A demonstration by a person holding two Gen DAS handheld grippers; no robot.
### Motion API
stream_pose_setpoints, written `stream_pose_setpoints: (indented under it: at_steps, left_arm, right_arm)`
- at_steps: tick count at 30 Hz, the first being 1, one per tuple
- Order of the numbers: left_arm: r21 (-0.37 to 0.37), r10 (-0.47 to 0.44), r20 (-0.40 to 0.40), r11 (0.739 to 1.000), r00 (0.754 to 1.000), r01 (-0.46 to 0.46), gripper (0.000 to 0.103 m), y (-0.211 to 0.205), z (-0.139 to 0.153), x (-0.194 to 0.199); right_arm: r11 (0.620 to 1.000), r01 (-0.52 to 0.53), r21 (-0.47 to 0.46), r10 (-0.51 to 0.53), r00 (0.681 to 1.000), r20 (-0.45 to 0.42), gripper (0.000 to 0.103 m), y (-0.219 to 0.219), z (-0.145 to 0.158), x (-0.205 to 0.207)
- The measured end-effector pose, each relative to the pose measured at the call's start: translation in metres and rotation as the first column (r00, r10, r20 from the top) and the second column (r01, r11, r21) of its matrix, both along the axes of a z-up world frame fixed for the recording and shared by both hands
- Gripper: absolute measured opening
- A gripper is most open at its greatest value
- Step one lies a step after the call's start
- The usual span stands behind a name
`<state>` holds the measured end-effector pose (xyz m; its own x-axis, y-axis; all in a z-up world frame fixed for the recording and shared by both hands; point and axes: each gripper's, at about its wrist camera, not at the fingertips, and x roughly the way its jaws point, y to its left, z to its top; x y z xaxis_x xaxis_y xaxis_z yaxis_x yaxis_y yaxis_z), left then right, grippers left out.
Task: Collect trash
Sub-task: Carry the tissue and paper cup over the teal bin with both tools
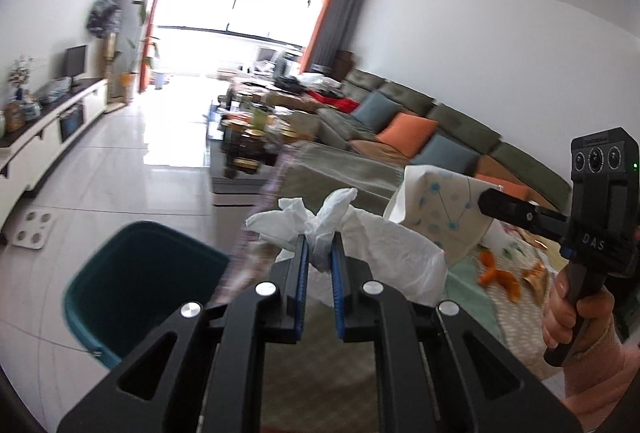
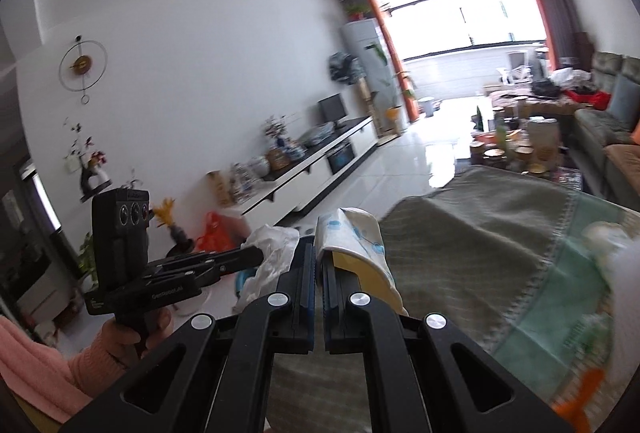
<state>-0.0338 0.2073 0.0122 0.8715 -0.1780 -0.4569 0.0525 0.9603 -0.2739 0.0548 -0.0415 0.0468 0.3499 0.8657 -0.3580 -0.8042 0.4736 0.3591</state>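
Note:
My left gripper is shut on a crumpled white tissue, which bulges out above and to the right of the blue pads. A dark teal trash bin stands on the floor below and to the left of it. My right gripper is shut on a crushed paper cup, white with blue dots and yellow inside. In the left wrist view the cup and the right gripper are off to the right. From the right wrist view, the left gripper with its tissue is at left.
Orange peels lie on a green patterned tablecloth at right. A grey-green cloth covers the near surface. Beyond are a cluttered coffee table, a sofa with cushions, a white TV cabinet and a glossy tiled floor.

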Motion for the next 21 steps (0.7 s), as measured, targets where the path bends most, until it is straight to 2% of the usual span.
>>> stream_pose_setpoints:
  at_steps: [9, 21]
  left_arm:
    - [0.027, 0.148, -0.022, 0.989, 0.989, -0.148, 0.012, 0.051, -0.003, -0.009]
    - [0.032, 0.233, -0.103, 0.972, 0.967, -0.231, 0.012, 0.099, -0.03, 0.003]
  right_arm:
    - [0.994, -0.107, -0.028, 0.107, 0.994, -0.026, 0.003, 0.062, -0.003, 0.013]
    - [0.979, -0.183, -0.088, 0.177, 0.981, -0.078, 0.003, 0.128, -0.019, 0.027]
